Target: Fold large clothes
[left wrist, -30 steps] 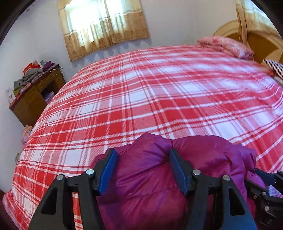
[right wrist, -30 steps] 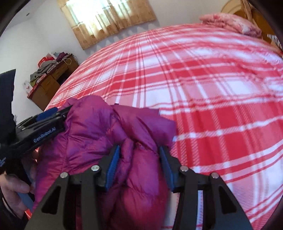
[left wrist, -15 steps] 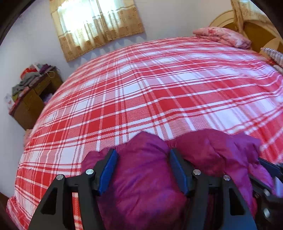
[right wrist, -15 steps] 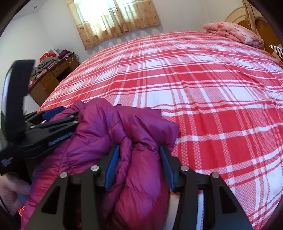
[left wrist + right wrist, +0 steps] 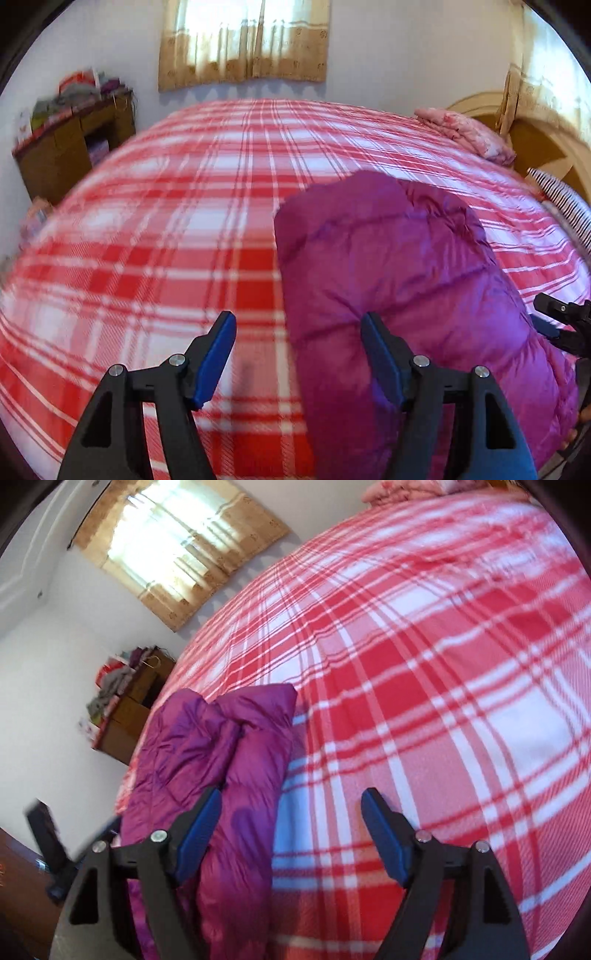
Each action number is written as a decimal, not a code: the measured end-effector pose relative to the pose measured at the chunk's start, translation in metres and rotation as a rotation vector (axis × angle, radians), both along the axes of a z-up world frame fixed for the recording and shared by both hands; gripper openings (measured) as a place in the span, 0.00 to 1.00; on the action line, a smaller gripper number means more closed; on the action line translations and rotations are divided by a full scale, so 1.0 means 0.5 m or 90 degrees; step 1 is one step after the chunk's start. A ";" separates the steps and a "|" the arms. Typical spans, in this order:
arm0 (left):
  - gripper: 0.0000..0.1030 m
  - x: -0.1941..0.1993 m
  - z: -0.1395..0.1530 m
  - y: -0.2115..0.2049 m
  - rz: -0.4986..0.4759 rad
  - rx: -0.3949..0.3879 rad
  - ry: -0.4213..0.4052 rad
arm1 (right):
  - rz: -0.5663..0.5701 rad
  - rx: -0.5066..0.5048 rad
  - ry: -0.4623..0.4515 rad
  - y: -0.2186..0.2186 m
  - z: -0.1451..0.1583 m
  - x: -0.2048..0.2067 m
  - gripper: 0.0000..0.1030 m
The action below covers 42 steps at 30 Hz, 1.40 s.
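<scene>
Spreading across almost the whole of both views is the bed (image 5: 184,221), covered in a red and white plaid sheet, and I have nothing else under me.

On it lies the purple puffer jacket (image 5: 388,266), bundled into a thick folded lump. In the left wrist view it fills the lower right, running up to mid-frame; in the right wrist view it sits at the lower left, near the bed's edge.

Up top, a tan curtain (image 5: 243,40) glows over the window at upper centre. A wooden cabinet (image 5: 74,147) stacked with clothes stands at mid-left, against the wall. A pink folded quilt (image 5: 465,133) rests at the upper right, by the wooden headboard.

Now my tools. The left hand-held gripper (image 5: 299,354) is opening: its right finger rests against the jacket's side, its left finger hangs over bare sheet, so nothing is pinched. The right hand-held gripper (image 5: 291,830) is opening too, jaws wide; its left finger touches the jacket's edge, its right finger is out over the plaid, clamping nothing. Its black tip also peeks in at the right edge of the left wrist view.
</scene>
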<state>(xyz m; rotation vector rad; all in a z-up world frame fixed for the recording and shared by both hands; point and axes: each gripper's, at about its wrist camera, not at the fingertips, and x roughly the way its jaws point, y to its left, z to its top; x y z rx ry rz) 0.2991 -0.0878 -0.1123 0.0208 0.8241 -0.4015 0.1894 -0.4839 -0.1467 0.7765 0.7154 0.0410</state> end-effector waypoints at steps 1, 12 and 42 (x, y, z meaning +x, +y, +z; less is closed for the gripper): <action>0.69 0.002 -0.006 0.005 0.000 -0.025 0.018 | 0.003 0.013 0.001 -0.003 0.000 0.003 0.80; 0.69 0.002 -0.017 -0.050 -0.037 -0.059 0.052 | 0.112 -0.011 0.009 0.083 0.011 0.075 0.91; 0.76 0.031 -0.059 -0.026 -0.093 -0.187 0.130 | 0.192 -0.142 0.018 0.144 0.000 0.163 0.86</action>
